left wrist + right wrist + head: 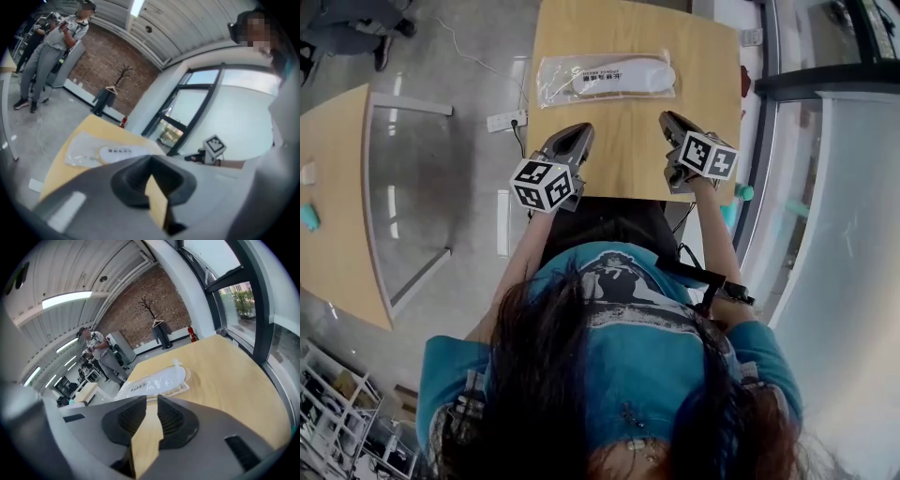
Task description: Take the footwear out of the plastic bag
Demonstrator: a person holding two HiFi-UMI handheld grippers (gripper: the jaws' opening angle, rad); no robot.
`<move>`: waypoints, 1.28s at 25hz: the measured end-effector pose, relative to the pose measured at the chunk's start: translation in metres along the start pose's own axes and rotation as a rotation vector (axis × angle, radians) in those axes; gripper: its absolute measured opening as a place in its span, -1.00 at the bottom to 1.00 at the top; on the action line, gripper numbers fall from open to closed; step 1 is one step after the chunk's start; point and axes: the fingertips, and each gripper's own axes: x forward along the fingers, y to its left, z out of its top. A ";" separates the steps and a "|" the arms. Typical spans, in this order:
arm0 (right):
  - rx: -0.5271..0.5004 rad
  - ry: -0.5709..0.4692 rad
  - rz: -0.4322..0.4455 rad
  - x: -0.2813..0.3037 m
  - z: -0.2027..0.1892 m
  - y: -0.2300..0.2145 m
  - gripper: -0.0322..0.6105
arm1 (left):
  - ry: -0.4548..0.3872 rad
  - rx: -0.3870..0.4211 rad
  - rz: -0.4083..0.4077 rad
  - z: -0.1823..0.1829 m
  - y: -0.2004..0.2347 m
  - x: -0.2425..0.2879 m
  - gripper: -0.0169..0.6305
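A clear plastic bag [605,77] holding white flat footwear lies flat across the far part of the wooden table [628,164]. It also shows in the left gripper view as the bag [101,151] and in the right gripper view as the bag [157,380], ahead of each gripper. My left gripper [575,136] hovers over the table's near left, short of the bag. My right gripper [667,120] hovers at the near right, also short of it. Both are shut with nothing held: left gripper [150,161], right gripper [151,399].
A second wooden table [337,187] stands to the left across a grey floor. A white power strip [506,120] lies on the floor by the table's left edge. A glass wall [787,159] runs along the right. People [51,51] stand far off.
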 end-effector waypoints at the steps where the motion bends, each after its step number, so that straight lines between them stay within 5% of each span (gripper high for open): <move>1: 0.041 0.012 0.010 0.006 0.003 -0.008 -0.64 | 0.005 0.004 -0.004 0.000 0.000 0.004 -0.95; 3: 0.130 0.035 0.044 0.017 0.008 -0.021 -0.28 | 0.011 0.006 -0.009 0.002 -0.001 0.010 -0.95; 10: 0.273 0.104 0.061 0.051 0.016 -0.066 -0.13 | -0.002 -0.014 0.031 0.003 -0.001 0.019 -0.95; 28: 0.783 0.144 0.239 0.097 0.019 -0.098 -0.13 | -0.007 -0.051 0.121 0.001 0.000 0.048 -0.95; 32: 0.808 0.130 0.258 0.100 0.024 -0.096 -0.33 | 0.020 -0.073 0.092 -0.006 -0.009 0.060 -0.95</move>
